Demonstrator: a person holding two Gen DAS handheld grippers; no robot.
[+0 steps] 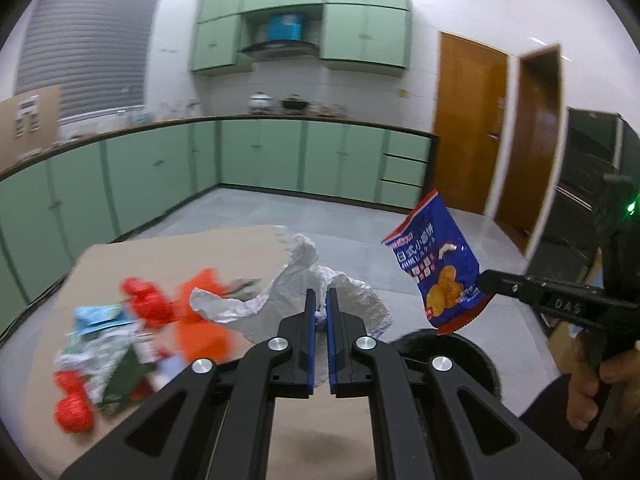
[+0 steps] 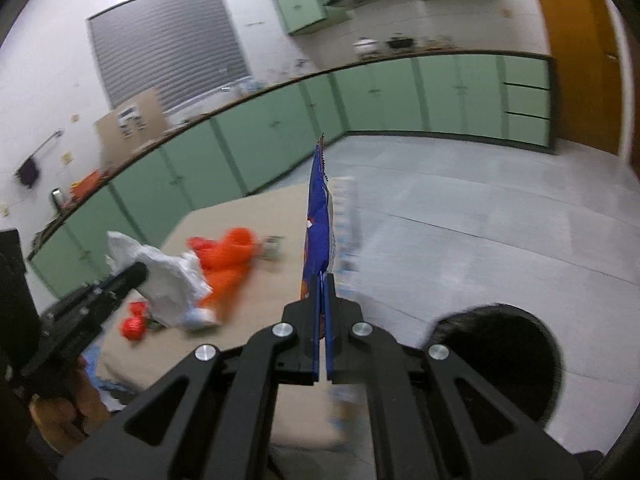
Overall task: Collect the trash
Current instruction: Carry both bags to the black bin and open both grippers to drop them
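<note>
Left gripper [image 1: 320, 300] clamps crumpled silver foil [image 1: 296, 300] above the table [image 1: 160, 256]. Right gripper [image 2: 323, 284] pinches a blue snack bag [image 1: 440, 264], printed with biscuits, held upright at 3 o'clock of the foil, above the black bin [image 1: 472, 352].

The snack bag [image 1: 440, 264] is blue with red trim and golden biscuits; the crumpled foil [image 1: 304, 292] silver; the cabinets [image 1: 160, 168] pale green
</note>
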